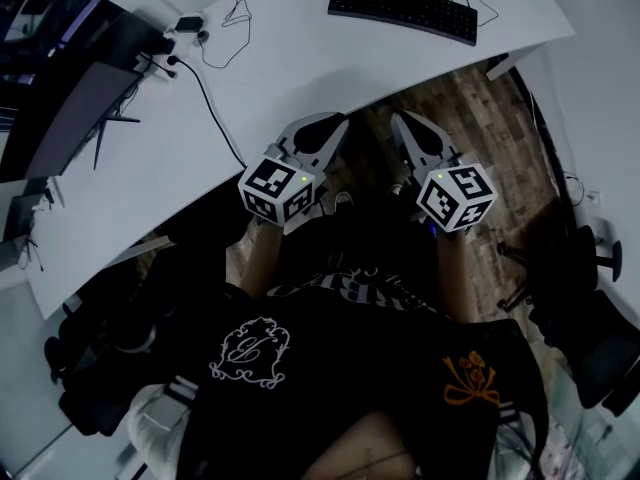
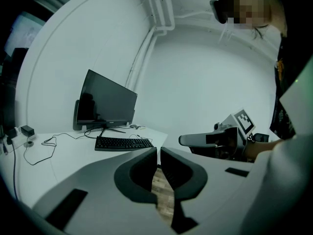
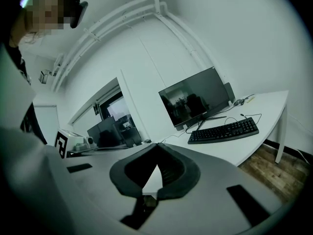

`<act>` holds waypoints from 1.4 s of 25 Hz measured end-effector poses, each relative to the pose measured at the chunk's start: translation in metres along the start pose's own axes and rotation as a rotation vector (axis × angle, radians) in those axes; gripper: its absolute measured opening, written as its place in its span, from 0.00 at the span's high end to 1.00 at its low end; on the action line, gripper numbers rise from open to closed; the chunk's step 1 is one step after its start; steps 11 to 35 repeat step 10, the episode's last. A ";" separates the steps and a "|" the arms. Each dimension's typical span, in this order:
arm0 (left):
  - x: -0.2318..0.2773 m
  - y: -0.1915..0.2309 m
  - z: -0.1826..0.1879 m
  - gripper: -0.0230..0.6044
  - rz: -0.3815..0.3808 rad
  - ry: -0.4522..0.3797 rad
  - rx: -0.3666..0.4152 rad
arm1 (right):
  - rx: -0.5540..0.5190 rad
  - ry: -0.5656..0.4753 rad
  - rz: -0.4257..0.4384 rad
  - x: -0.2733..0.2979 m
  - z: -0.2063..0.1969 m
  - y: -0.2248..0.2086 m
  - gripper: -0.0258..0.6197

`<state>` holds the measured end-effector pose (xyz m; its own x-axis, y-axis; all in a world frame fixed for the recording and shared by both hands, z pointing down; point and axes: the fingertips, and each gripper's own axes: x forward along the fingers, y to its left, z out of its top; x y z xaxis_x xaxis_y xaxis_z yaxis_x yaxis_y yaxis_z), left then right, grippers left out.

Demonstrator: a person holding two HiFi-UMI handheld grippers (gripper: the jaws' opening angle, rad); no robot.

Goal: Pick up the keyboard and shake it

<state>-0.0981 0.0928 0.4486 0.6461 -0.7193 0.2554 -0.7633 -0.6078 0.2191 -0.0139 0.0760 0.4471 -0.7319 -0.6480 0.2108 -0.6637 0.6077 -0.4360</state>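
Observation:
A black keyboard (image 1: 403,10) lies flat on the far side of the white desk (image 1: 280,78), with its cable trailing beside it. It also shows in the left gripper view, keyboard (image 2: 124,143), and in the right gripper view, keyboard (image 3: 224,130). Both grippers hover side by side in front of the person's body, short of the desk edge and well away from the keyboard. My left gripper (image 1: 330,124) is shut with nothing between its jaws, which also shows in its own view (image 2: 158,153). My right gripper (image 1: 405,121) is likewise shut and empty (image 3: 156,148).
A dark monitor (image 2: 107,102) stands behind the keyboard. A power adapter (image 1: 188,23) and a black cable (image 1: 215,108) lie on the desk's left part. More screens (image 1: 75,118) stand at the left. Wooden floor (image 1: 480,118) lies below, with a chair base (image 1: 590,248) at the right.

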 end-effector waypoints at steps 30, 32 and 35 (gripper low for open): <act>-0.023 -0.001 -0.015 0.90 -0.031 0.002 -0.004 | -0.029 -0.006 -0.023 -0.002 -0.017 0.023 0.94; -0.023 -0.001 -0.015 0.90 -0.031 0.002 -0.004 | -0.029 -0.006 -0.023 -0.002 -0.017 0.023 0.94; -0.023 -0.001 -0.015 0.90 -0.031 0.002 -0.004 | -0.029 -0.006 -0.023 -0.002 -0.017 0.023 0.94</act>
